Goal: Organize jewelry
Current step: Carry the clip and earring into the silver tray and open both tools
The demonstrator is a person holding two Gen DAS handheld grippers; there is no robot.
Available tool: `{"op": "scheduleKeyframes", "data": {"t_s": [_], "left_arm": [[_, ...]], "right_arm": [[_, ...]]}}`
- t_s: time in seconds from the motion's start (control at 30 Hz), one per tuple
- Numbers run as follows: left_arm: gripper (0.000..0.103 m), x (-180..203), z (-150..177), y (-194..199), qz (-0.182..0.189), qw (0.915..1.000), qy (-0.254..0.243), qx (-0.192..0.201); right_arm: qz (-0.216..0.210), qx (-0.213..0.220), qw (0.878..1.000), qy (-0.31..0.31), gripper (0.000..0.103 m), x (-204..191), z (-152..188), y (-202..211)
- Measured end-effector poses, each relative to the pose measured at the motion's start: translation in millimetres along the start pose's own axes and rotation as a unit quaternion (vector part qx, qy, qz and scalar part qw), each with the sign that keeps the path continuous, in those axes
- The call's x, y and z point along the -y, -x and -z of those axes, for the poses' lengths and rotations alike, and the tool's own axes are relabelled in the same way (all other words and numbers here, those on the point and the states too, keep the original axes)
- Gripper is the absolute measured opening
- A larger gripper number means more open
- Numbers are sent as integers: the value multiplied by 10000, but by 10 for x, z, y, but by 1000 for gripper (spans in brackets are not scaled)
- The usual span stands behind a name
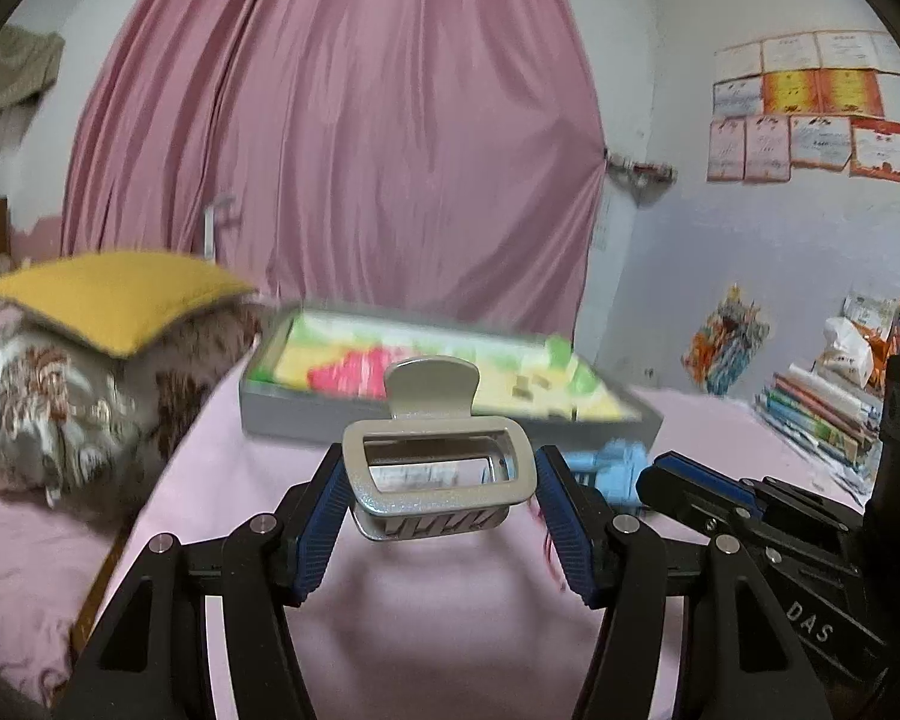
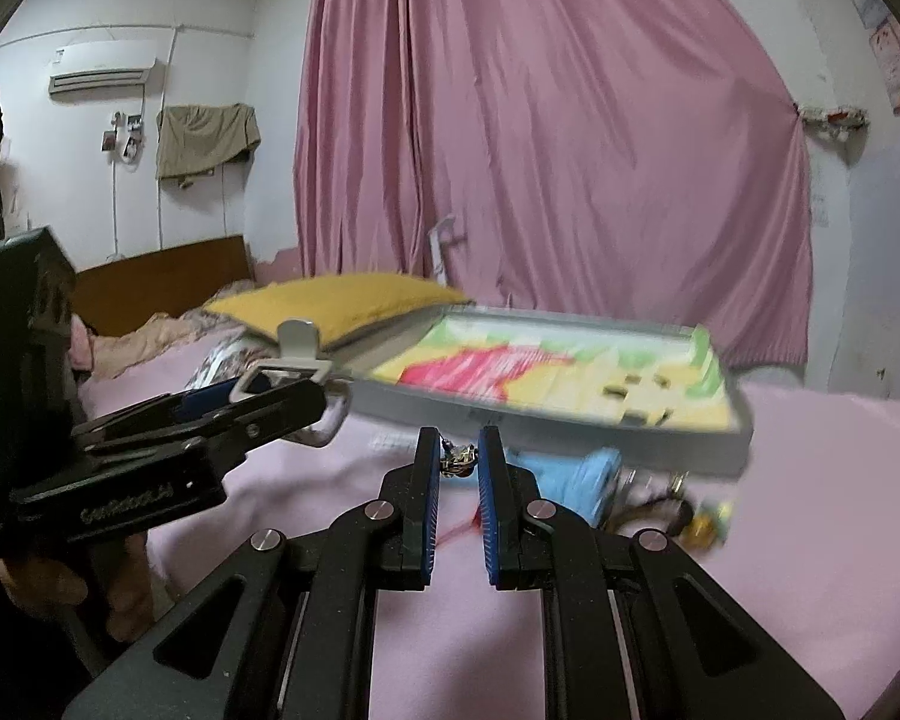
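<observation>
While both tools hang above the pink bedsheet (image 2: 810, 480), each carries something: the left gripper (image 1: 439, 483) has its jaws spread wide around a silver claw hair clip (image 1: 439, 474), the blue pads (image 1: 324, 516) bearing on the clip's two short ends, and the right gripper (image 2: 459, 459) has its jaws drawn narrow on a small metallic trinket (image 2: 457, 459), too small and too blurred to name, with a thin red thread (image 2: 459, 531) visible below it. The grey tray (image 2: 570, 420) with its yellow, pink and green lining lies ahead of both, near but apart, and a light blue clip (image 2: 576, 480) and a few dark and gold pieces (image 2: 690, 510) rest on the sheet just in front of the tray wall. My reading: both items are in transit to the tray, neither placed. Risks noted. The clip is smooth metal, pinched only at its ends, and it sits tilted; a jolt or slight easing could let it rotate out and drop on the sheet. The trinket is held by a small contact area near the fingertips; it could slip through unnoticed. If the thread is attached, it might snag on the loose pieces during travel. The two tools sit close side by side, so a converging approach to the tray could knock one against the other.
</observation>
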State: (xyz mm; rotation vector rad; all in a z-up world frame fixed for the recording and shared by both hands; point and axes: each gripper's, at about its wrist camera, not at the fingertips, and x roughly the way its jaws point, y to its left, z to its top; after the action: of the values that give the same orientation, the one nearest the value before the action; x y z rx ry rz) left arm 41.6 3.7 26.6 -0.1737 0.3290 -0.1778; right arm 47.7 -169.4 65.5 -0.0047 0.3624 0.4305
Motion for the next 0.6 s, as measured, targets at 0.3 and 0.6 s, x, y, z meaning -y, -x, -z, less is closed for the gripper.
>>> {"op": "scheduleKeyframes", "data": {"t_s": [0.3, 0.6], "left_arm": [[59, 101, -457, -142, -168, 9975, -386, 571], [59, -1, -830, -608, -224, 9986, -368, 323]], "right_arm": [[177, 337, 9993, 28, 11, 175, -595, -144], [18, -255, 9994, -220, 11, 465, -932, -791]]}}
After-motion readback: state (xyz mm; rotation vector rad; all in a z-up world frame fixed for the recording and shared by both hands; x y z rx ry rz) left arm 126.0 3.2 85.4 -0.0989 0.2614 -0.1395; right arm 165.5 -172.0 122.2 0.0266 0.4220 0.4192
